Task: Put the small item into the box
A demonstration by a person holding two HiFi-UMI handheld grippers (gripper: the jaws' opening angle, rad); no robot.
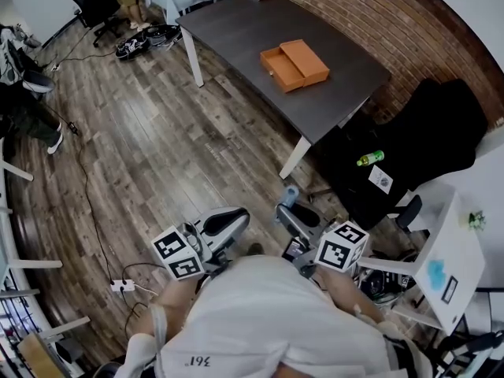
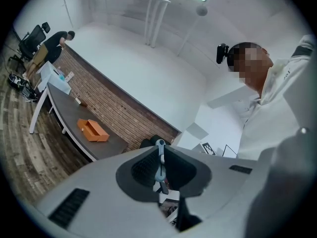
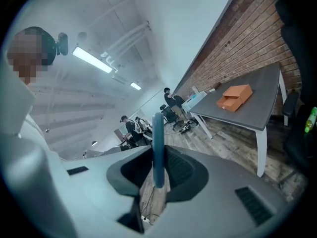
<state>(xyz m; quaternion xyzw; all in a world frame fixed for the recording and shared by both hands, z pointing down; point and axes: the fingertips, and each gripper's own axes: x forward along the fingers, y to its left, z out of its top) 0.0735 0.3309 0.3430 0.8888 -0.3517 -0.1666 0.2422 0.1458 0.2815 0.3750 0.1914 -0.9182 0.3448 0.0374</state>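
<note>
The small blue item [image 3: 158, 133] stands upright, edge on to us, between the jaws of the right gripper [image 3: 158, 168]. Those jaws sit partway closed with their ribbed pads pressed to its two flat sides, so we read it as held. In the head view we find it at that gripper's tip, low in front of the person's body and above the wooden floor [image 1: 150, 156], well apart from the box. The orange box [image 1: 294, 64] lies open on the dark grey table [image 1: 236, 30], which stands along the brick wall [image 1: 378, 14]. The left gripper [image 2: 159, 166] is held near the right one, close to the person's white shirt [image 1: 268, 321]. Its jaws are nearly together on a thin pale-blue piece [image 2: 159, 152] that stands in the slit between the pads; we cannot tell what it is. To the right of the table a green bottle [image 1: 370, 158] lies on a black chair [image 1: 425, 140], and a white power strip [image 1: 122, 286] lies on the floor to the left.
</note>
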